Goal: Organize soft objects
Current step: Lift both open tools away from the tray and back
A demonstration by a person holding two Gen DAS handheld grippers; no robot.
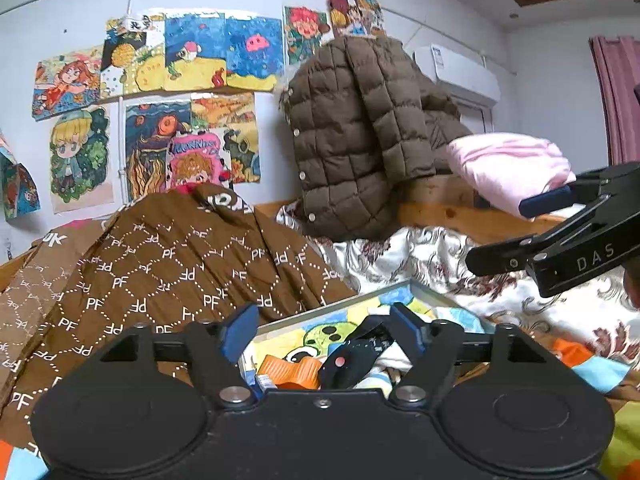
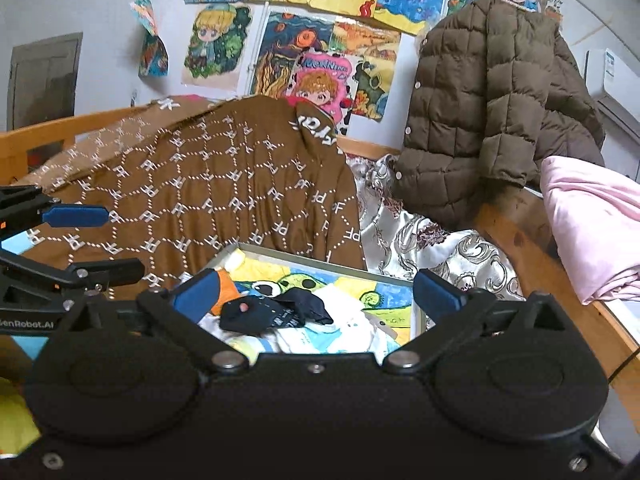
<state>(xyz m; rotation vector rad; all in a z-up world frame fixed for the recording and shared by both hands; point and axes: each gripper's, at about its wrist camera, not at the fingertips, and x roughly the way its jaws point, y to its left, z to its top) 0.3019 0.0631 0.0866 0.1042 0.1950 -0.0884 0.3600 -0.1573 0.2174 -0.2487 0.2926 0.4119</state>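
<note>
a: where are the soft things right now?

b: they're in the shallow tray (image 2: 240, 250) in front of me on the bed. a dark sock (image 2: 276, 312) lies on top, over a white and light-blue garment (image 2: 320, 338), with an orange piece (image 1: 290, 372) at the tray's left side. the tray floor shows a cartoon print with a green creature.

a: and your tools?

b: my right gripper (image 2: 316, 294) hangs above the tray, blue pads spread wide, nothing between them, nothing touched. my left gripper (image 1: 324, 330) is also parted over the tray, the sock showing through the gap, not pinched. no earlier look to compare, so that's all i'll call.

a: can each one see the other?

b: yes, the right one juts in at the right edge of the left view, the left one at the left edge of the right view, both with fingers apart.

a: what's around the tray?

b: a brown blanket (image 2: 208, 184) with a pf pattern is heaped against the tray's far-left edge. a silvery floral sheet (image 2: 420, 236) lies beyond its far-right corner. a brown quilted jacket (image 2: 480, 112) hangs over the wooden bed rail (image 2: 516, 236), a folded pink cloth (image 2: 592, 224) just to its right. drawings (image 2: 328, 52) cover the wall.
</note>
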